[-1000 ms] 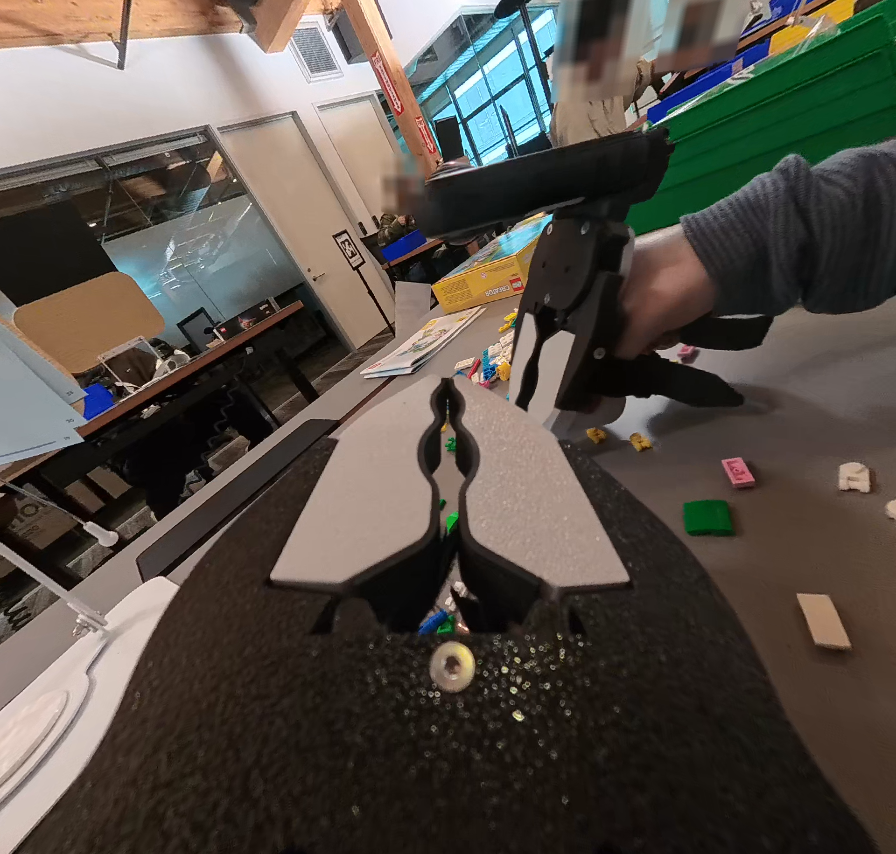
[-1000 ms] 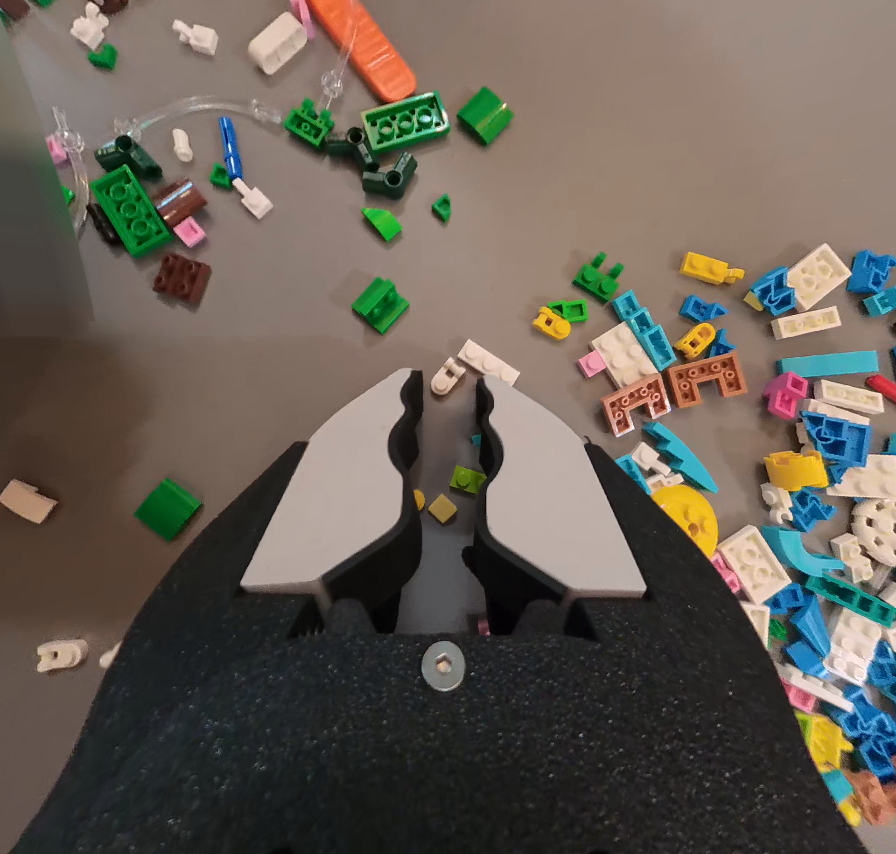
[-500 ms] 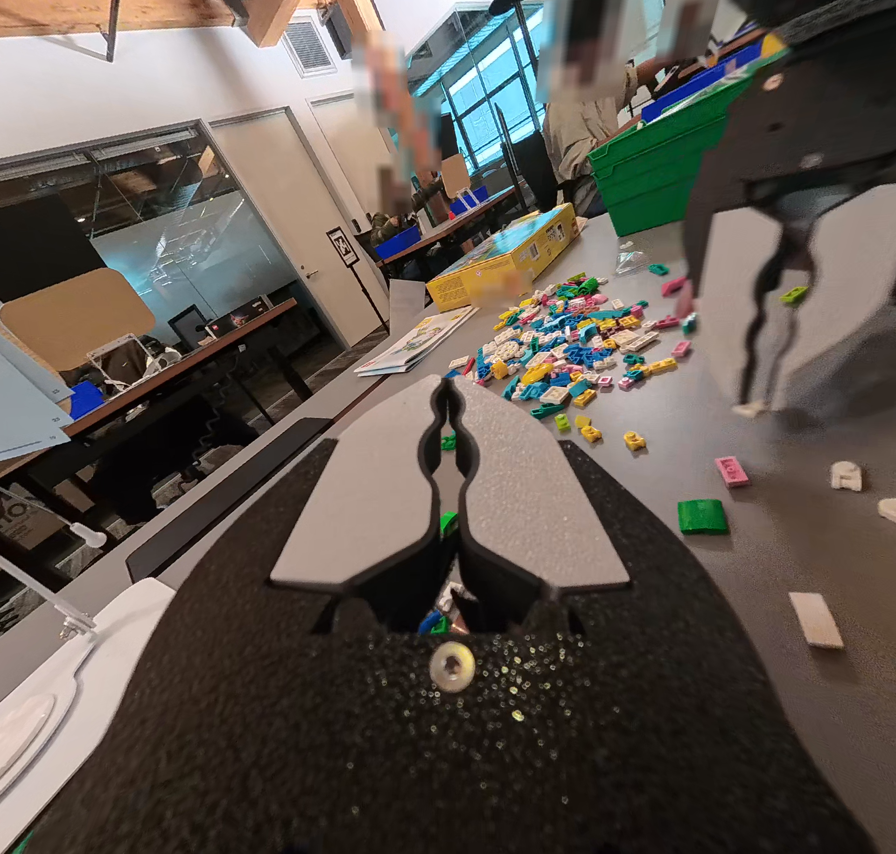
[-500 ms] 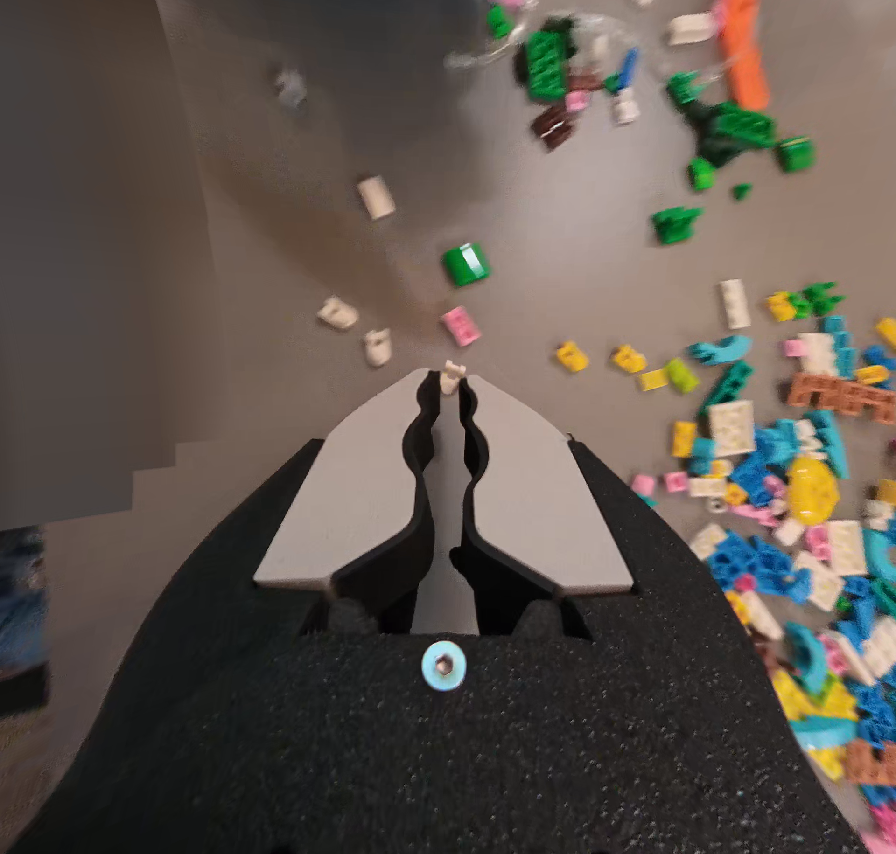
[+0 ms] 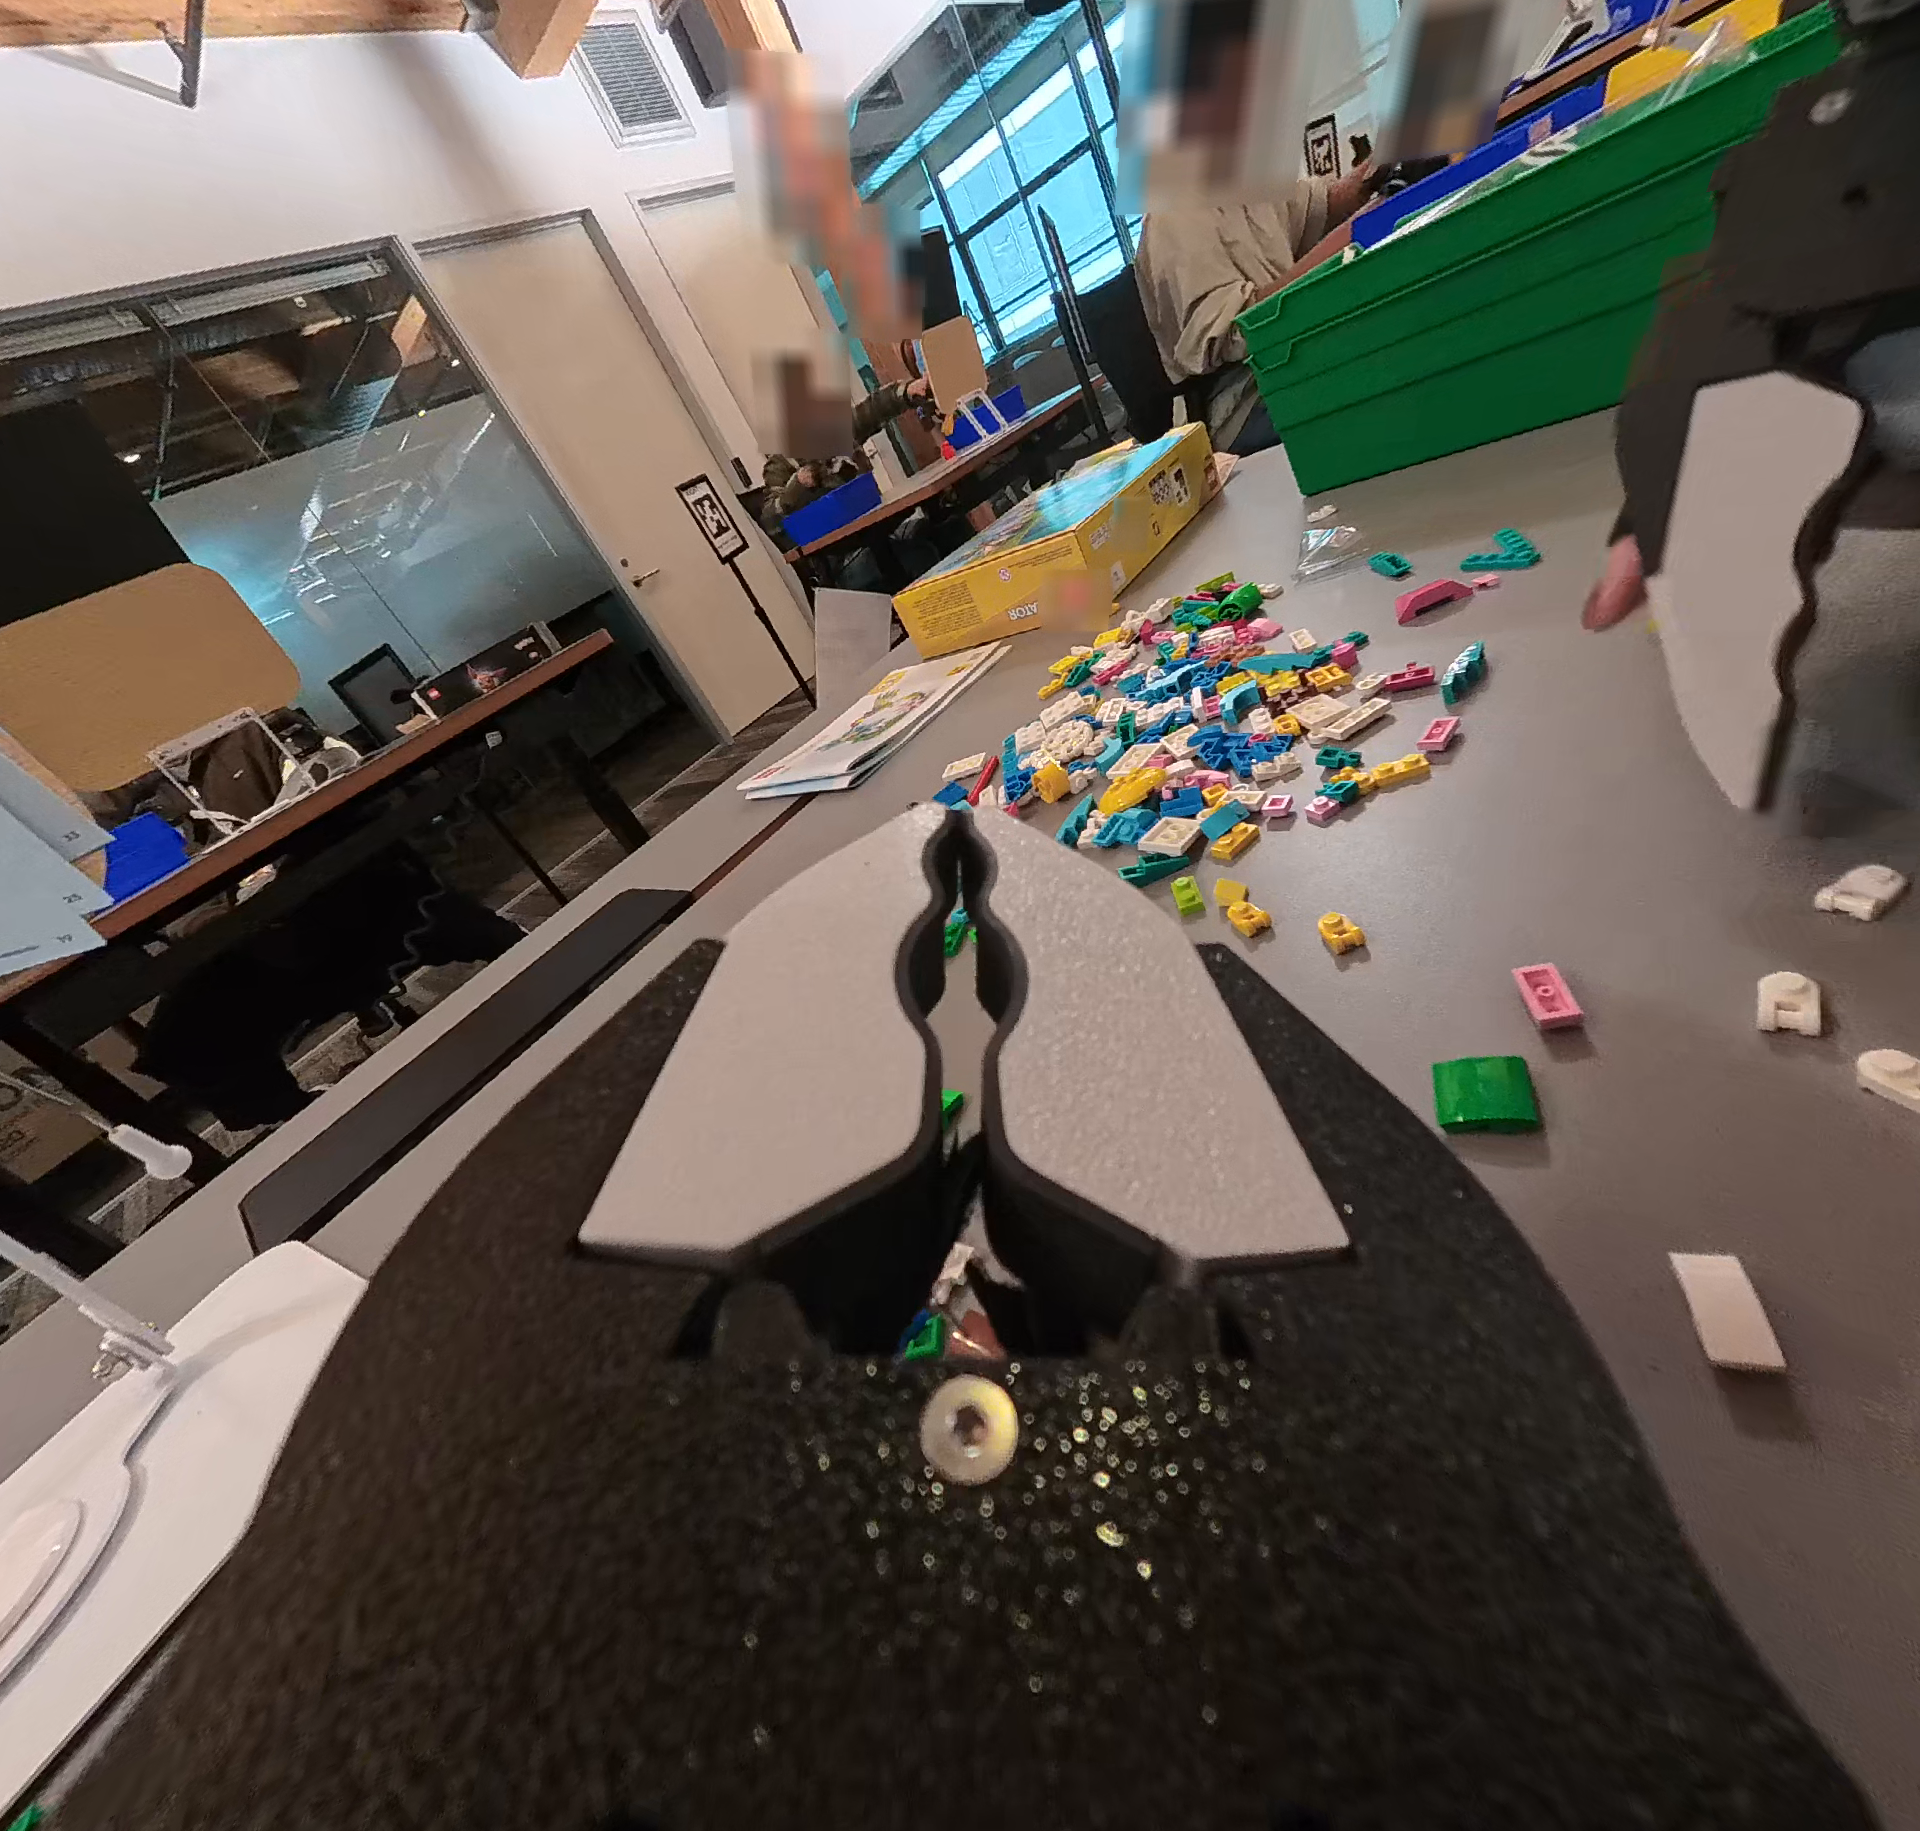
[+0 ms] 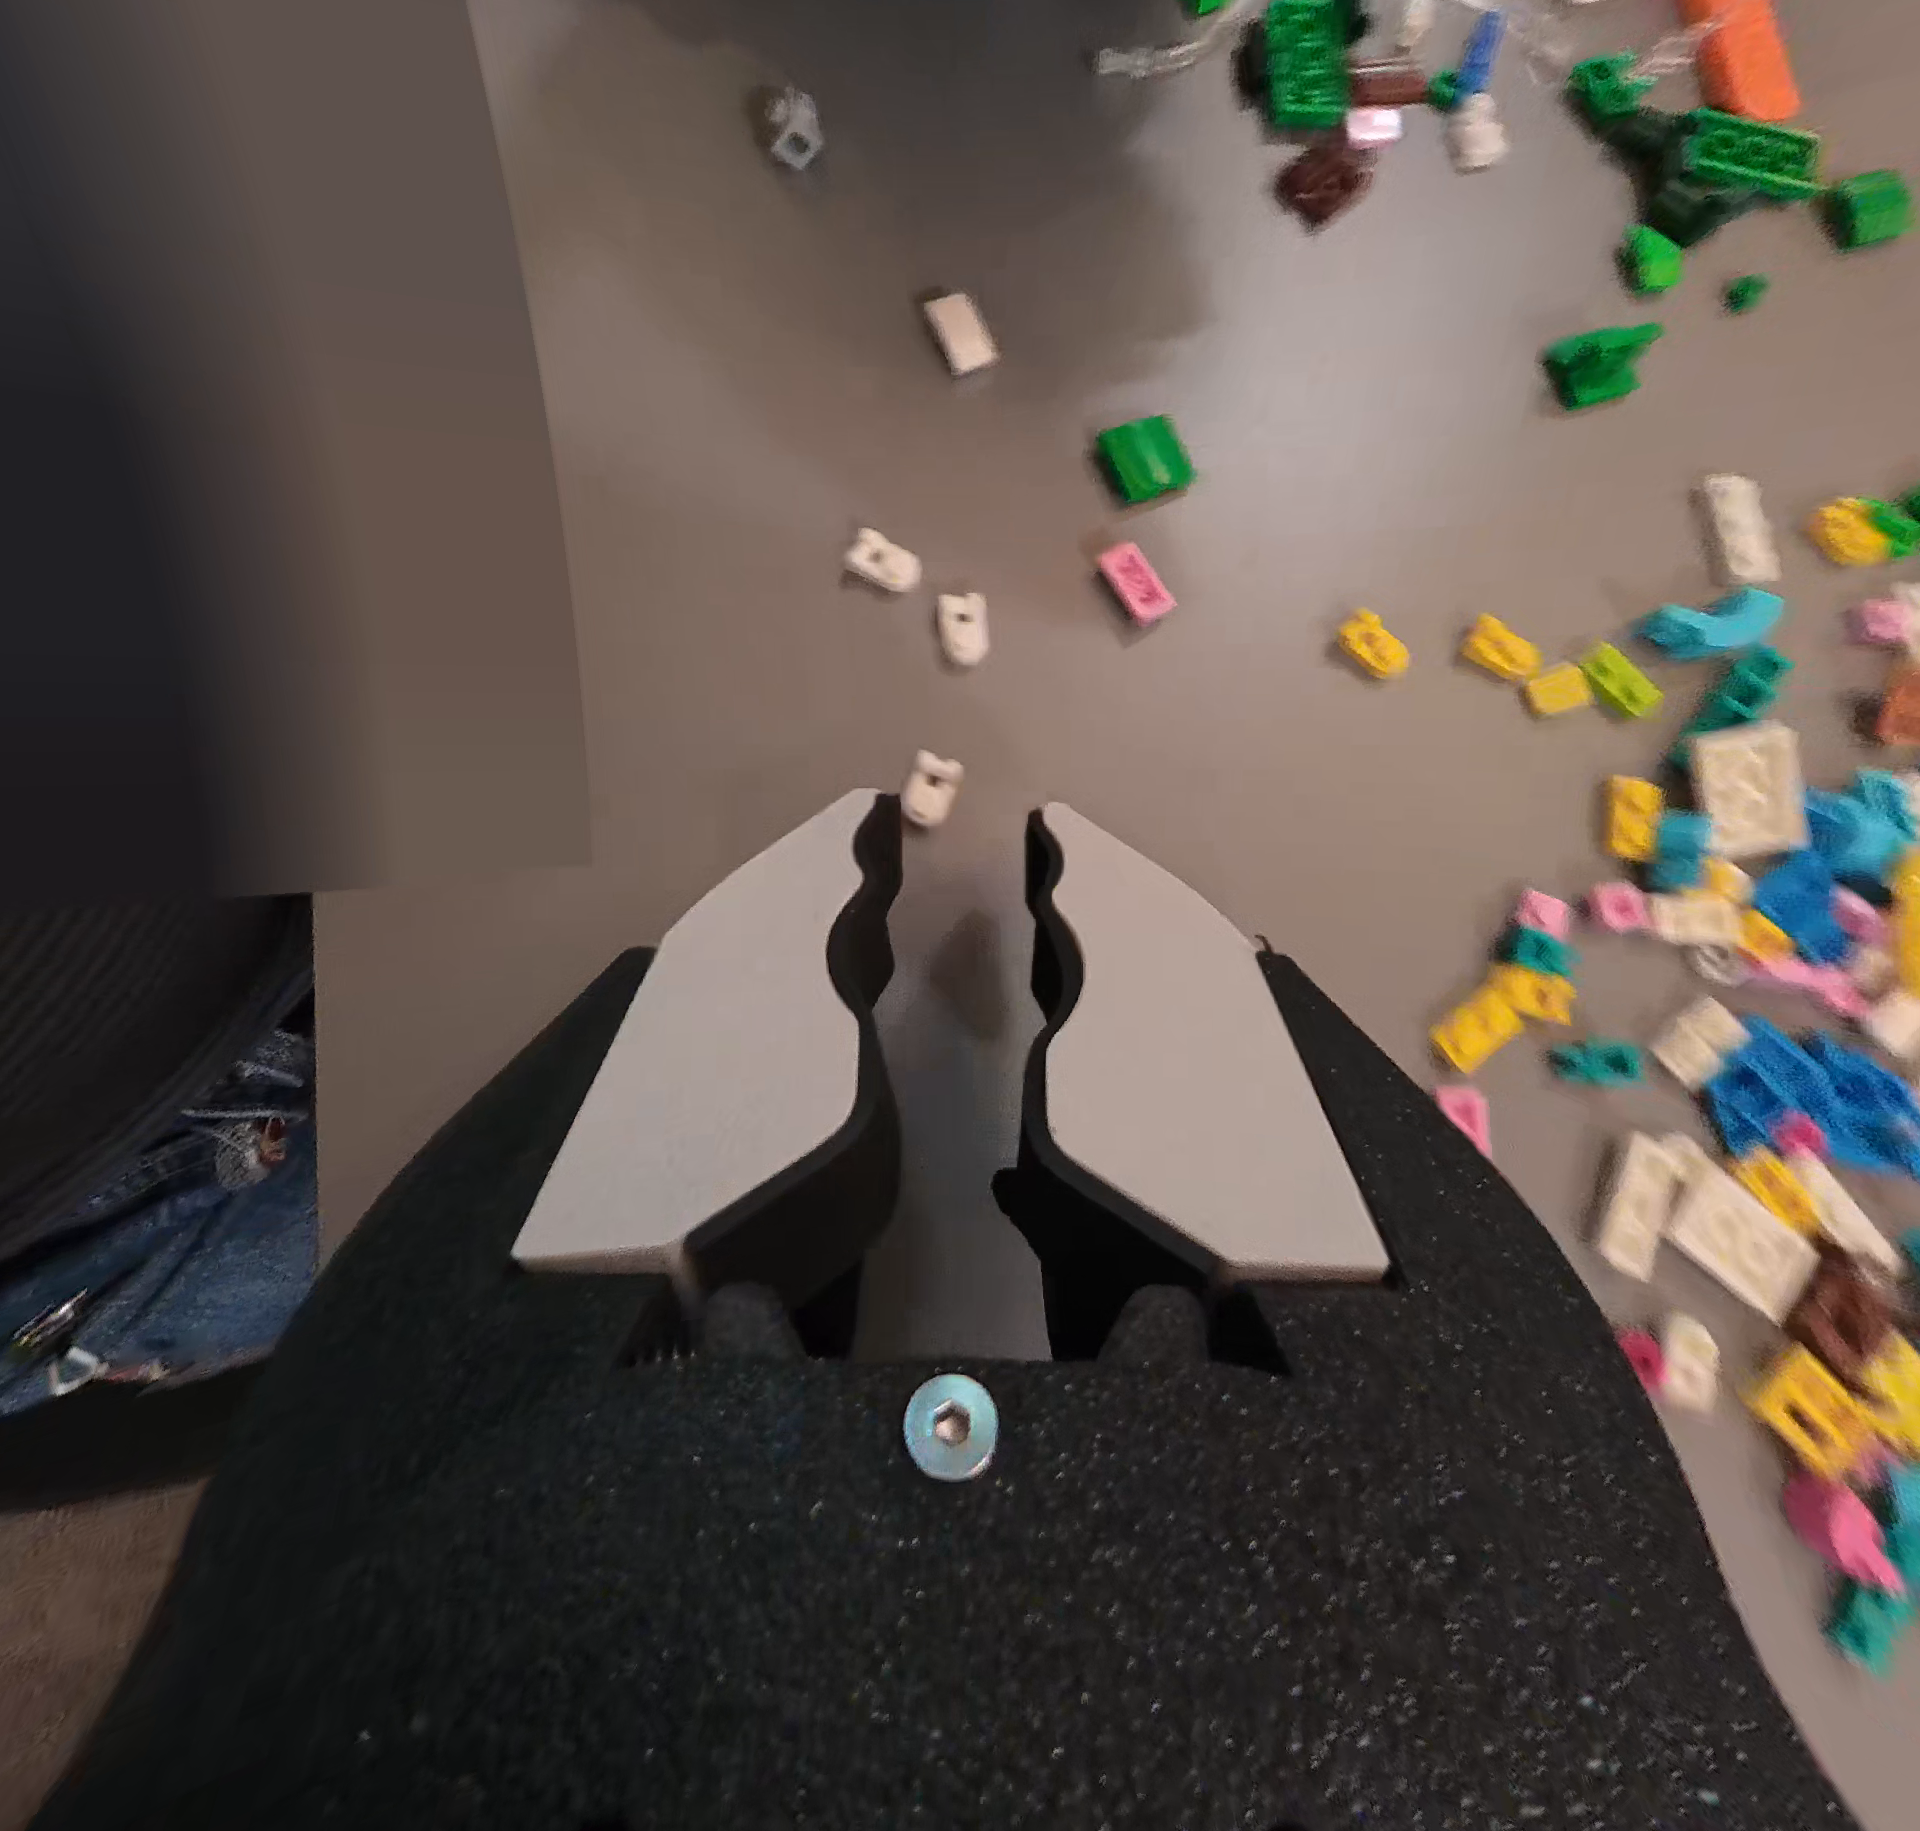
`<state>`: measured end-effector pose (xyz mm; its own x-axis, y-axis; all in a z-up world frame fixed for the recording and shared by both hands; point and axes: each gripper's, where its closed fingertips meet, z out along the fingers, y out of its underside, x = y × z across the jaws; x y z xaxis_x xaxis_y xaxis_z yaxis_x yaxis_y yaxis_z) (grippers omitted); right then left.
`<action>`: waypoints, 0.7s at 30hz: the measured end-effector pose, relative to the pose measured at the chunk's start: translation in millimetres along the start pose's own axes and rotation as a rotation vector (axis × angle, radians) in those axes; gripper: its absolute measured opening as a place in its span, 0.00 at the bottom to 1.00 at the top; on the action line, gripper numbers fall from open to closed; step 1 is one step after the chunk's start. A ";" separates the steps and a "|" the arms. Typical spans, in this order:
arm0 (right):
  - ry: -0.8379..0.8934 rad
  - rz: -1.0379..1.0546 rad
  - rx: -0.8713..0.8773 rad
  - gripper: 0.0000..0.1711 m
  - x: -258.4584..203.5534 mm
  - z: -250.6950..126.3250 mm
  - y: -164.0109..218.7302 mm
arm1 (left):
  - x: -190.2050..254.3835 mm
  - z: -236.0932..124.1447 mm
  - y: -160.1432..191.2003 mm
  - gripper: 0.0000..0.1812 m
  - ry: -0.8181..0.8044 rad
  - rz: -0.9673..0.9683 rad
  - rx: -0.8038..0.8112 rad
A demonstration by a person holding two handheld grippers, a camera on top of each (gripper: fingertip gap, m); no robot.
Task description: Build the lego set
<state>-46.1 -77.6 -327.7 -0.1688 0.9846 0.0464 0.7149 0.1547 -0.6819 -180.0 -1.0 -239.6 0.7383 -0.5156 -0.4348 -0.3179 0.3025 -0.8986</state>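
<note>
My left gripper (image 5: 961, 831) is shut and held above the grey table (image 5: 1558, 1469); green bits show through the gap between its fingers, and I cannot tell whether they are held. My right gripper (image 6: 961, 815) is open and points down at the table. A small white lego piece (image 6: 930, 789) sits at its left fingertip. Two similar white pieces (image 6: 881, 560) lie just beyond. The right gripper also shows at the right of the left wrist view (image 5: 1766, 799), above a white piece (image 5: 1860, 888).
A green curved piece (image 6: 1143, 456), a pink plate (image 6: 1135, 583) and a tan tile (image 6: 953, 332) lie ahead. A large pile of coloured pieces (image 5: 1195, 742) lies beyond, with a yellow box (image 5: 1060, 545), a booklet (image 5: 873, 732) and green bins (image 5: 1507, 327). Green and brown pieces (image 6: 1330, 88) lie far off. Across from one pair of fingers to the other is roughly 20 centimeters. The pink plate (image 6: 1135, 583) is about 6 centimeters from my right fingertips. It turns up in the left wrist view (image 5: 1539, 986) as well.
My right gripper shut on the small white piece, carried it left away from the coloured pile, and has now opened. My left gripper stayed shut and hardly moved.
</note>
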 end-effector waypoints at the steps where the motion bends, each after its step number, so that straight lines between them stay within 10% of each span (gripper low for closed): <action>1: 0.043 0.035 0.016 0.12 10.4 -7.8 2.3 | 0.1 0.1 0.0 0.00 0.001 -0.001 0.000; 8: 0.435 0.309 -0.040 0.06 106.6 -63.1 63.9 | 3.1 1.0 0.6 0.00 0.015 0.000 -0.004; 21: 0.256 0.296 -0.274 0.07 136.3 -49.5 87.9 | 5.6 2.0 2.1 0.00 0.027 0.007 -0.013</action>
<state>27.3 74.2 -345.1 0.2173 0.9727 0.0812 0.8656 -0.1535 -0.4766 -175.3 -1.6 -243.8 0.7196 -0.5353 -0.4423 -0.3308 0.2958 -0.8961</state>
